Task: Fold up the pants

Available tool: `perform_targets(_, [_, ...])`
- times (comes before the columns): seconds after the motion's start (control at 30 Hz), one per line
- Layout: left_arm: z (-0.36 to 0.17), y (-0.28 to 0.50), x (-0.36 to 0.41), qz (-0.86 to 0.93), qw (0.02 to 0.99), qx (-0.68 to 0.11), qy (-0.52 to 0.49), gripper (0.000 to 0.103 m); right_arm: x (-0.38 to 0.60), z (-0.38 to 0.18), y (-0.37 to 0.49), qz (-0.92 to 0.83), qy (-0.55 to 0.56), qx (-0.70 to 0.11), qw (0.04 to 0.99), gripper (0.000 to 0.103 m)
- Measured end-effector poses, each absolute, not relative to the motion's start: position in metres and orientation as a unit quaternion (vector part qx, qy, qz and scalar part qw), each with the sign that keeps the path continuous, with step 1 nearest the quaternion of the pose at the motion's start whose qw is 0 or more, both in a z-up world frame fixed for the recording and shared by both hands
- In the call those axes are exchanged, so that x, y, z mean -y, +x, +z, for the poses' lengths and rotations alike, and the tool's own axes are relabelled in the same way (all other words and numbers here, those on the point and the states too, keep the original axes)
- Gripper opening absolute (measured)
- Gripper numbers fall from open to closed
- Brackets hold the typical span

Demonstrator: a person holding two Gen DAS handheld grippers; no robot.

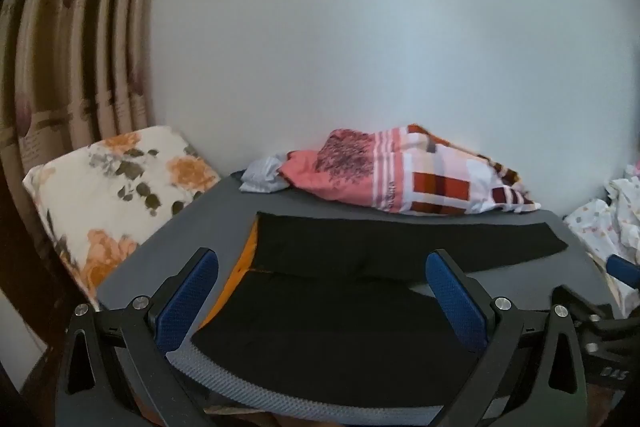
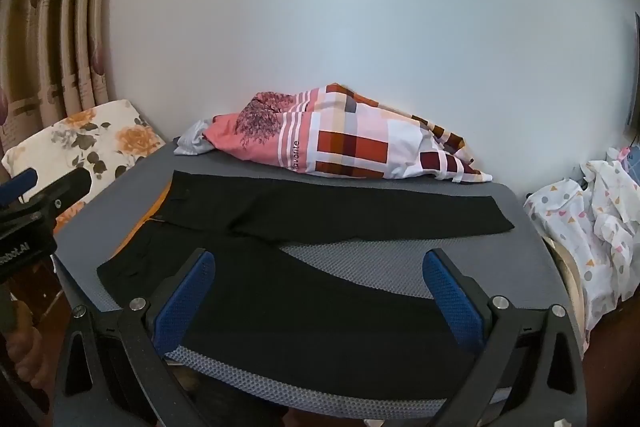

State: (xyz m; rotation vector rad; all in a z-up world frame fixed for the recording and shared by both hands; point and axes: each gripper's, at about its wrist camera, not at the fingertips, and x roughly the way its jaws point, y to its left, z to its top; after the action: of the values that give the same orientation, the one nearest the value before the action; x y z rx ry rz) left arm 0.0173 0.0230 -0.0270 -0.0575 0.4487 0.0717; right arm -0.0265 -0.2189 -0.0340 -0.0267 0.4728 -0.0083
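Observation:
Black pants point(image 1: 340, 315) point(image 2: 304, 227) lie spread flat on a grey mesh-covered mattress point(image 2: 360, 263), legs apart in a V, with an orange waistband lining point(image 1: 240, 267) showing at the left. My left gripper point(image 1: 322, 267) hovers open above the near leg close to the waist, nothing between its blue pads point(image 1: 192, 291). My right gripper point(image 2: 320, 267) hangs open over the near leg further right, its pads point(image 2: 452, 291) clear of the cloth. The left gripper's body point(image 2: 36, 203) shows at the left edge of the right wrist view.
A pink and checked bundle of bedding point(image 1: 404, 175) point(image 2: 340, 143) lies along the white wall behind the pants. A floral pillow point(image 1: 116, 199) point(image 2: 84, 147) leans at the left by curtains point(image 1: 72, 47). White patterned cloth point(image 2: 592, 223) is heaped right of the mattress.

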Motion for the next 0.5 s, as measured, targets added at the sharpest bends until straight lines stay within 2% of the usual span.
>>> perform_targets(0.37, [-0.081,0.042,-0.049,-0.006,0.961,-0.275,-0.038,0.103,0.229,-0.051,-0.007,0.01,0.025,-0.274,0.961,0.103])
perform_targets(0.5, [-0.106,0.069,-0.069,-0.011,0.928,-0.368,-0.051,0.103,0.229,-0.058,0.002,0.01,0.028,-0.284,0.958,0.103])
